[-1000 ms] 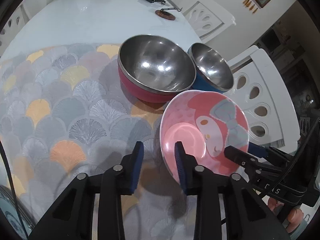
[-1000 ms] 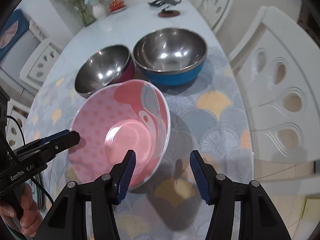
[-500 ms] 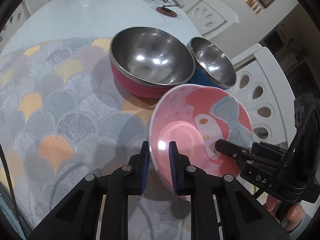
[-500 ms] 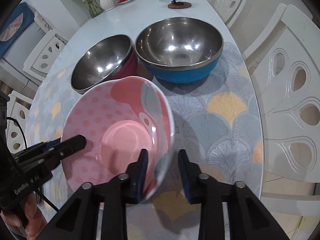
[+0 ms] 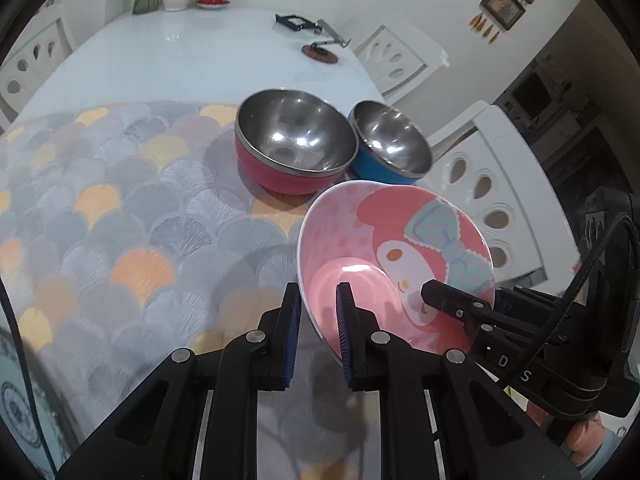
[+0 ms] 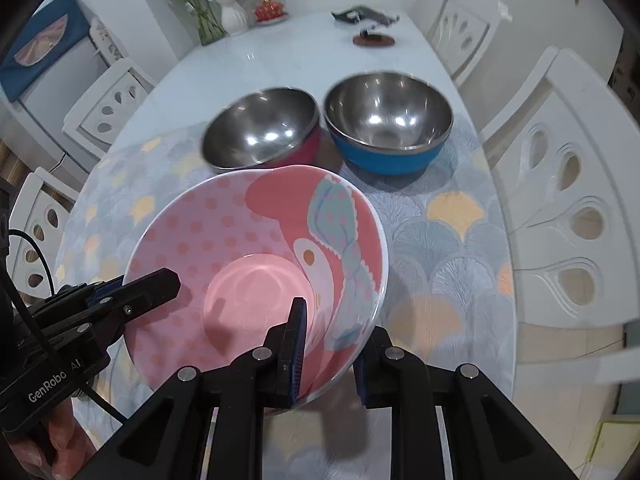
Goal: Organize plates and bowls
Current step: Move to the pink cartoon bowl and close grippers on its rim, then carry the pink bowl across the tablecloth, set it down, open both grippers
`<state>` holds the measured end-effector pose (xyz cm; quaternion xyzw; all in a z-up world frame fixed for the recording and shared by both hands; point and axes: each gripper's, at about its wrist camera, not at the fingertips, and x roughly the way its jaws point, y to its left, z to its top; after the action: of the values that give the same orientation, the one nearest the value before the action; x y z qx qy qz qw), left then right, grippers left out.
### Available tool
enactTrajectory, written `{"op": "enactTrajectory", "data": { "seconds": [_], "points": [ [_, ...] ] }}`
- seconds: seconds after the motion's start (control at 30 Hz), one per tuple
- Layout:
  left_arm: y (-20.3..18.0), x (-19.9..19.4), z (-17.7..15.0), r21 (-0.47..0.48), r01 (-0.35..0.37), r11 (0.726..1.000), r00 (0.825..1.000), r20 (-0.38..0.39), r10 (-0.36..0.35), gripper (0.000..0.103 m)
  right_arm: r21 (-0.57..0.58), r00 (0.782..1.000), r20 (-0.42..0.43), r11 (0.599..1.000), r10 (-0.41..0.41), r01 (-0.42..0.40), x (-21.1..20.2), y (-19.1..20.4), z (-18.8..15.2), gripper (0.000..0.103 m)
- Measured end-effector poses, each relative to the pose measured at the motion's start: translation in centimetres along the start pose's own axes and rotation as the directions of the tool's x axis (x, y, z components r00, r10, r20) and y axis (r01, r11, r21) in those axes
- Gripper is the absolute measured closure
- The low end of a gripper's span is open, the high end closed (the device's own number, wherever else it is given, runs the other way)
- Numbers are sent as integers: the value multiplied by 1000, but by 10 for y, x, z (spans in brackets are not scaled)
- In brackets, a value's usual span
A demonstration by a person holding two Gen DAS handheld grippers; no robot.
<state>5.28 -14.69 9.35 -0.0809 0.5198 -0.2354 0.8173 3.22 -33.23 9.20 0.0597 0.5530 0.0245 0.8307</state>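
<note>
Above the patterned desk (image 5: pixel 120 208), I hold the pink bowl (image 5: pixel 394 258) with both claws: left claw (image 5: pixel 318 334) and right claw (image 6: pixel 330 350) each clamp its rim.

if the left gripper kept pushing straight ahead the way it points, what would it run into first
The left gripper is already clamped on the rim of the pink cartoon bowl, so that goes with it. Beyond, the red steel bowl looks like the first obstacle, though depth is hard to judge.

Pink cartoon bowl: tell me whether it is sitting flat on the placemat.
No: the pink cartoon bowl is tilted and held off the placemat, with both grippers' jaws clamped on opposite sides of its rim.
</note>
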Motion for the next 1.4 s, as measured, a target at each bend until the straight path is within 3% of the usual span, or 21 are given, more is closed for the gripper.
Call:
{"op": "enactTrajectory", "data": {
  "seconds": [0.23, 0.43, 0.83, 1.4],
  "points": [
    [3, -59, -27, 30, 36, 999, 997, 63, -38, 89, -13, 998, 62, 1000, -16, 17, -54, 37, -38, 82],
    [7, -84, -59, 70, 26, 997, 997, 69, -30, 89, -3, 998, 60, 1000, -16, 16, -68, 61, -79, 81],
    [26, -70, -107, 79, 11, 997, 1000, 3, -11, 89, 18, 999, 3, 999, -42, 42, -46, 80, -133, 80],
    [36, -46, -122, 109, -65, 992, 998, 23, 62, 89, 52, 998, -31, 997, -62, 64, -18, 79, -152, 80]
  ]
}}
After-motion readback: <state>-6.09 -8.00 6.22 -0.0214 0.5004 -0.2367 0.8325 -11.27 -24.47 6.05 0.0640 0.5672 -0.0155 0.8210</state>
